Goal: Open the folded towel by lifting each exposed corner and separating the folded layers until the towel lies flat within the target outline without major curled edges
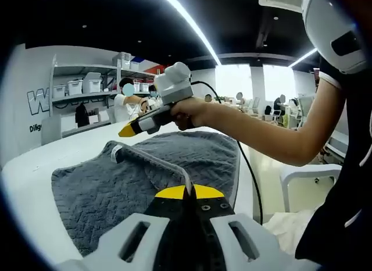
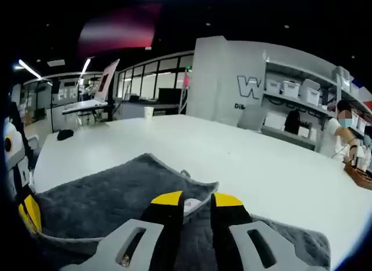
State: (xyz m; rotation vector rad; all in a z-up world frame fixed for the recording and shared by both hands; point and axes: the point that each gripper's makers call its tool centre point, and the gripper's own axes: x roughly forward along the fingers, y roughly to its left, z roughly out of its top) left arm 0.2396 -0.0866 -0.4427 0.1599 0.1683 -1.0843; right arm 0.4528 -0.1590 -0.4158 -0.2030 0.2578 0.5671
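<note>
- Left gripper (image 1: 187, 193): I see its yellow-tipped jaws pressed together on a raised edge of the grey towel (image 1: 116, 184), clamped on the hem, which runs up from the jaws as a taut ridge.
- Right gripper (image 2: 196, 200) in its own view: jaws parted by a narrow gap, yellow tips low over a turned-up towel (image 2: 110, 195) edge; a bit of pale hem shows in the gap, but I can't tell if it's touching.
- Same right gripper (image 1: 129, 129) seen from the left gripper view: held in the person's hand (image 1: 192, 113), above the towel's far part, tip off the cloth; jaw state there unclear.
- Left gripper (image 2: 26, 216) shows at the left side of the right gripper view, low by the towel's edge.
- Towel lies on the white table (image 2: 232, 154), partly folded, one layer doubled over; it sits near the table's near edge, far half of the surface bare.
- Containers: white bins (image 1: 84, 85) on wall shelves (image 2: 296, 102) behind the table; contents not visible.
- Person at the shelves (image 2: 337, 134), well apart from the table.
</note>
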